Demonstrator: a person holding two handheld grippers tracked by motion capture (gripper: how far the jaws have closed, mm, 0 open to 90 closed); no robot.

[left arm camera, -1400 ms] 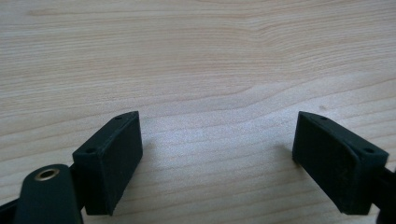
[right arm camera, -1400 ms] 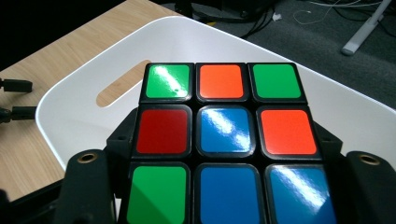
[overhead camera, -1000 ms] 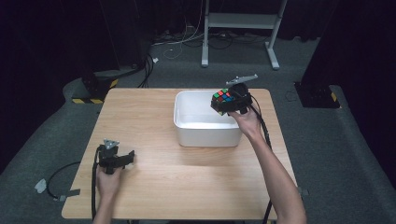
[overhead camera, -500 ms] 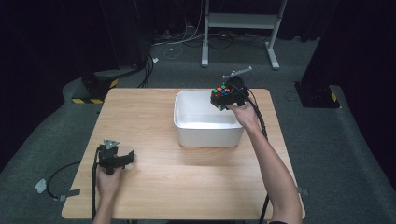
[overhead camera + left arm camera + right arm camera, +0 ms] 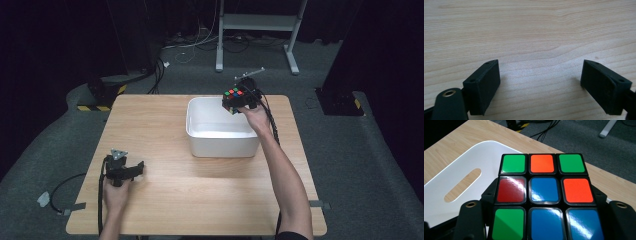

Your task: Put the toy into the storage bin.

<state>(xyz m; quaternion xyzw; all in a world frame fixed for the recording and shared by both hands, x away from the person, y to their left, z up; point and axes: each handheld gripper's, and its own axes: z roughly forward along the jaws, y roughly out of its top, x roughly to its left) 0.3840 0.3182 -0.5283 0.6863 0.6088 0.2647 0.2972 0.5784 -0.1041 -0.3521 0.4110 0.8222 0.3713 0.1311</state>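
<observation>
A scrambled puzzle cube (image 5: 233, 98) with black edges is held in the air over the far right corner of the white tub (image 5: 222, 148). My right gripper (image 5: 240, 100) is shut on the cube; in the right gripper view the cube (image 5: 544, 195) sits between the black jaws, its green, orange, blue and red top face toward the camera, above the tub's handle rim (image 5: 456, 182). My left gripper (image 5: 131, 170) lies on the wooden table (image 5: 165, 130) near the front left. Its jaws stand wide open with bare wood between them (image 5: 540, 85).
The white tub stands at the table's middle right, and nothing shows inside it. Beyond the table lie grey floor, cables (image 5: 195, 45) and a white metal stand (image 5: 260, 30). A cable (image 5: 60, 192) trails off the table's front left.
My right hand has carried the cube a little toward the far side, over the tub's back right corner. The left gripper has stayed in place.
</observation>
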